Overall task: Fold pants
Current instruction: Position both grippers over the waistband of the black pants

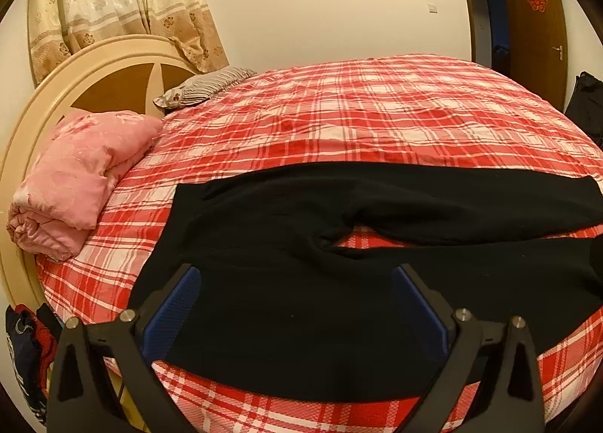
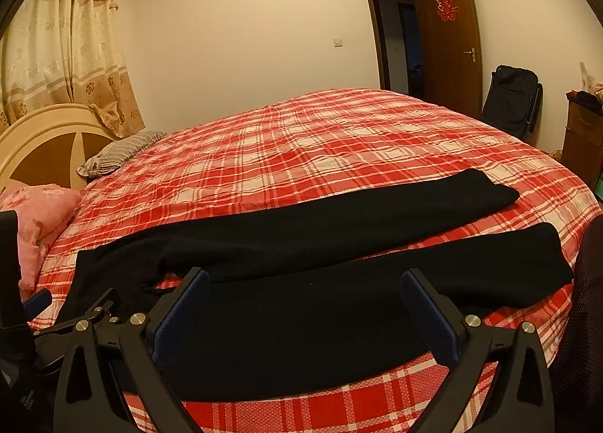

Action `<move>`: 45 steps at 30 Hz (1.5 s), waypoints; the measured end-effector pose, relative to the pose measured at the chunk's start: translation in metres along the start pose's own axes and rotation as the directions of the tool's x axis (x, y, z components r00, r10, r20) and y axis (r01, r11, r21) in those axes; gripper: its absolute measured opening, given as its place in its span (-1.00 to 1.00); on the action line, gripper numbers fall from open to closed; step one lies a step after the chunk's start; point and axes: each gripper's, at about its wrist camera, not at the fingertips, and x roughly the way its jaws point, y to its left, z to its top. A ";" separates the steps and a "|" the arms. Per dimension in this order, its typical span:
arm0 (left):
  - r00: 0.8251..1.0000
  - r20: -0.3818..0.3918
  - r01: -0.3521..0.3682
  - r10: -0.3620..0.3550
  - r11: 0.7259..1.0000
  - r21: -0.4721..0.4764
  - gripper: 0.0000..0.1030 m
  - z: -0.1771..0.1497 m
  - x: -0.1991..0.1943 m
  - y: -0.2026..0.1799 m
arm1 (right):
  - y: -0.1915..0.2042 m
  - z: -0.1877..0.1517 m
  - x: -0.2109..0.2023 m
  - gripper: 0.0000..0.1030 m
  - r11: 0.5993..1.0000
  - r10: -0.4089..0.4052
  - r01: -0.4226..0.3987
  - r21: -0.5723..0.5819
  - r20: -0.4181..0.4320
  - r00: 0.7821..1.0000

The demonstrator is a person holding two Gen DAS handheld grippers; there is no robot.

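Black pants lie flat and unfolded on the red plaid bed, waist to the left and the two legs spread apart toward the right. My left gripper is open and empty, hovering over the waist and seat area near the bed's front edge. In the right wrist view the pants show both legs, the far leg and the near leg. My right gripper is open and empty above the near leg's thigh. The left gripper shows at the left edge.
A folded pink quilt and a striped pillow lie by the cream headboard at left. Clothes hang at the bed's lower left. A black chair, wooden dresser and open door stand at right.
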 end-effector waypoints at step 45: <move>0.995 0.055 0.092 -0.089 0.994 -0.058 1.00 0.007 -0.019 0.011 | 0.009 0.003 -0.003 0.98 1.000 -0.014 0.014 -0.023 0.001 1.000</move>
